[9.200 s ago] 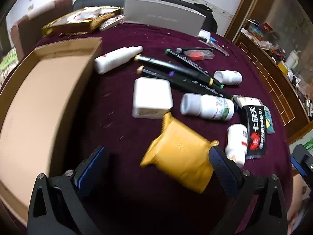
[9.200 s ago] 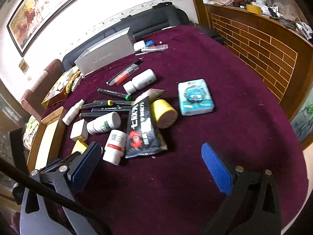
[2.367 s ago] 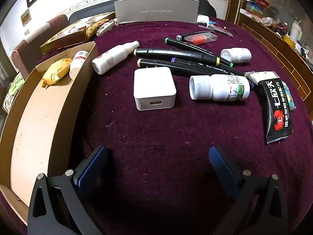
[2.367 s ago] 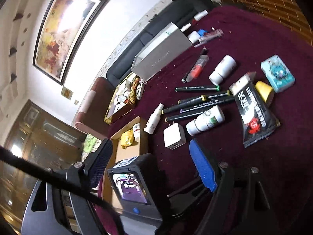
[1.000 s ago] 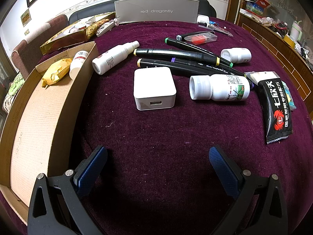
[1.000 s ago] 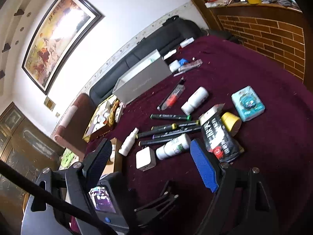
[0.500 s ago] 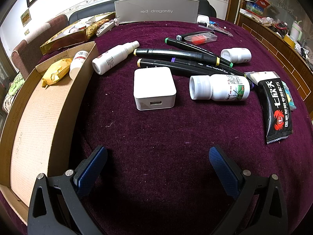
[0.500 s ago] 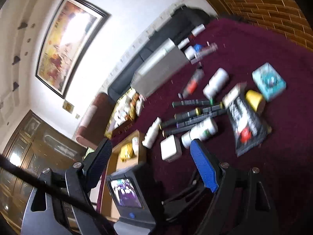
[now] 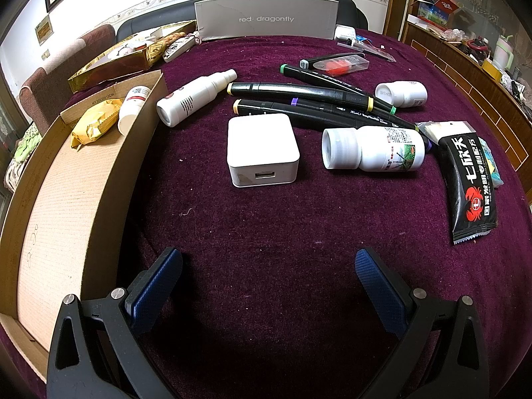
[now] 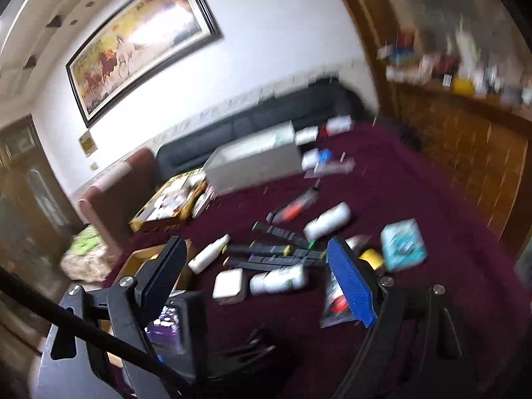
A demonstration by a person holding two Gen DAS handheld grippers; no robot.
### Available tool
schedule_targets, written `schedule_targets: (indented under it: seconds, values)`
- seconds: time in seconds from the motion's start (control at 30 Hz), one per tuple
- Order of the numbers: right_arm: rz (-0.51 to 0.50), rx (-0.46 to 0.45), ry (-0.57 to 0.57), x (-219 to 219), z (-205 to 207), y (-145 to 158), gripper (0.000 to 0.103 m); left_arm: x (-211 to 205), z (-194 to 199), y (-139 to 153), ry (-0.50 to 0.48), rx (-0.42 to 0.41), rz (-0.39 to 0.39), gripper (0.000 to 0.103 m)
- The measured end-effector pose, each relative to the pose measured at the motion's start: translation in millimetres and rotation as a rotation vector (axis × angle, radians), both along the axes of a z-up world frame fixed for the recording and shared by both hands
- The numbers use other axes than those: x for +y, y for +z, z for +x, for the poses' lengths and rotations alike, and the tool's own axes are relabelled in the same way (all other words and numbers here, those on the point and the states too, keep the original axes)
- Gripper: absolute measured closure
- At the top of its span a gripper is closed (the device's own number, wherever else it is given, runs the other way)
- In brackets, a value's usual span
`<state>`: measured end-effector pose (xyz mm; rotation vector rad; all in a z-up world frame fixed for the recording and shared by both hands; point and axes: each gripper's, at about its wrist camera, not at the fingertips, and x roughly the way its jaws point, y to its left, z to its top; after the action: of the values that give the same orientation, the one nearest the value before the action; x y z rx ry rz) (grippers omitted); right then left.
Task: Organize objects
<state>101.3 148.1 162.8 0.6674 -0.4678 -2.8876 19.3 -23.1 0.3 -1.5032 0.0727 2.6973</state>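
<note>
My left gripper point(image 9: 267, 282) is open and empty, low over the purple cloth, short of a white charger cube point(image 9: 261, 149). Beside the cube lie a white pill bottle point(image 9: 374, 148), black markers point(image 9: 309, 94), a white spray bottle point(image 9: 196, 98), a small white bottle point(image 9: 402, 93) and a black snack packet point(image 9: 470, 183). The cardboard tray point(image 9: 60, 199) at left holds a yellow packet point(image 9: 94, 121) and a red-labelled bottle point(image 9: 133, 108). My right gripper point(image 10: 256, 282) is open and empty, held high above the table; its view is blurred.
A grey box point(image 9: 266, 20) and a gold box point(image 9: 109, 63) stand at the far edge. A clear pen case point(image 9: 335, 63) lies behind the markers. In the right wrist view a teal pack point(image 10: 402, 244) and a yellow roll point(image 10: 370, 257) lie at the right. The left gripper's screen point(image 10: 173, 329) shows below.
The left gripper has stayed still. The right gripper keeps swinging and tilting above the table, its view now blurred. Since 9 seconds ago the yellow packet and a bottle have moved into the tray.
</note>
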Motion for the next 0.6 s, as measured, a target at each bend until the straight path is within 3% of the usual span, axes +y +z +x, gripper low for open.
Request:
schedule_targets:
  seconds: [0.07,0.13,0.2,0.5,0.6]
  values:
    - [-0.017,0.002,0.023,5.3,-0.1,-4.1,0.0,-0.1,0.0,0.1,0.0,0.0,0.0,0.001]
    - [-0.062,-0.138,0.024,16.1,-15.3,-26.4,0.0,-0.1,0.3,1.3,0.001,0.0,0.0,0.001]
    - [-0.095,-0.215,-0.001,26.4,-23.5,-48.8,0.0,-0.9,2.5,3.0,0.003,0.0,0.001,0.001]
    - [-0.021,-0.411,-0.204,74.7,-39.2,-95.8,0.0,-3.3,9.4,11.8,0.006,0.0,0.001,0.001]
    - [-0.047,-0.424,-0.228,88.4,-35.7,-95.8,0.0,-2.9,11.4,11.6,0.006,0.001,0.001,0.001]
